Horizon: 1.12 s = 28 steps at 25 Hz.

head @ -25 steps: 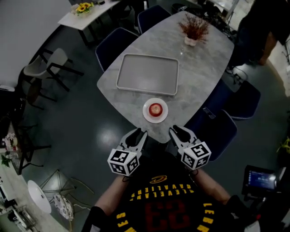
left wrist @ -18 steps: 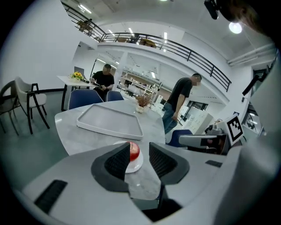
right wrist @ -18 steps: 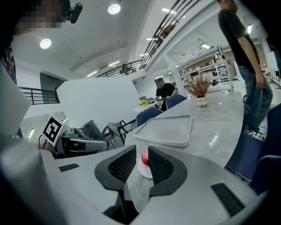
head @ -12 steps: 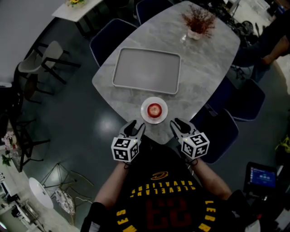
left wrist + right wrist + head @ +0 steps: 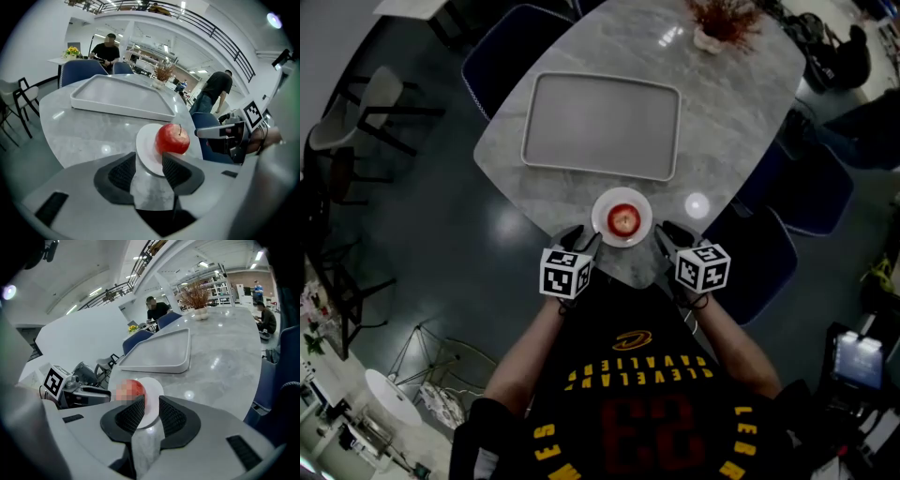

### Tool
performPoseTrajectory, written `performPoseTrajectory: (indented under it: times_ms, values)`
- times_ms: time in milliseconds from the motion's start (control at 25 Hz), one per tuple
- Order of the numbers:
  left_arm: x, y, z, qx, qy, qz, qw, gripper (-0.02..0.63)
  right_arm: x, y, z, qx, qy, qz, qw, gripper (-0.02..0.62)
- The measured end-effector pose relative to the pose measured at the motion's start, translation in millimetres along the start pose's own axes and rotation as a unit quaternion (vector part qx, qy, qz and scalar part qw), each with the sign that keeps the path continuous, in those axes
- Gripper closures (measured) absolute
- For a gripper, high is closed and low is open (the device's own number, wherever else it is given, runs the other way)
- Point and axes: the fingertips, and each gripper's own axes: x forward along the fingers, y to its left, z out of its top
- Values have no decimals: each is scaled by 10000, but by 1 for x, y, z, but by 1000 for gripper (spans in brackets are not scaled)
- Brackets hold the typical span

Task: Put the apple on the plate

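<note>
A red apple (image 5: 622, 220) rests on a small white plate (image 5: 602, 206) near the front edge of the marble table (image 5: 534, 178). My left gripper (image 5: 581, 240) hangs just left of the plate. Its jaws are opening, with nothing between them. In the left gripper view the apple (image 5: 172, 138) and plate (image 5: 146, 149) lie just beyond the left gripper (image 5: 149, 169). My right gripper (image 5: 667, 234) stands just right of the plate, open and empty. Past the right gripper (image 5: 151, 416) in its own view, the apple (image 5: 132, 391) sits on the plate (image 5: 153, 389).
A grey empty tray (image 5: 602, 127) lies behind the plate. A pot of dried twigs (image 5: 724, 26) stands at the table's far end. Blue chairs (image 5: 769, 253) ring the table. People (image 5: 107, 47) are at the back of the room.
Both grippers have come down and forward, closing in on the plate from either side. The apple and plate have not moved on the table.
</note>
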Motion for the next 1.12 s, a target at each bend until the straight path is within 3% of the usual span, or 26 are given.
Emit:
performPoseTrajectory:
  times_ms: [440, 680, 800, 960, 1000, 1120]
  values:
    - [28, 13, -8, -305, 475, -209, 9982, 440, 42, -12, -24, 129, 616, -81, 9980, 512]
    - [38, 4, -14, -367, 728, -395, 9959, 442, 51, -13, -33, 360, 805, 131, 9960, 512]
    - [44, 10, -13, -691, 730, -469, 9938, 456, 54, -18, -33, 614, 800, 288, 9945, 512]
    - [45, 20, -13, -1167, 704, -557, 9891, 535, 54, -19, -32, 1139, 817, 454, 9891, 522]
    - [46, 21, -13, -1299, 678, -616, 9873, 543, 54, -20, -32, 1283, 814, 473, 9873, 551]
    - [45, 19, -13, -1629, 622, -721, 9820, 552, 51, -21, -31, 1618, 796, 518, 9822, 554]
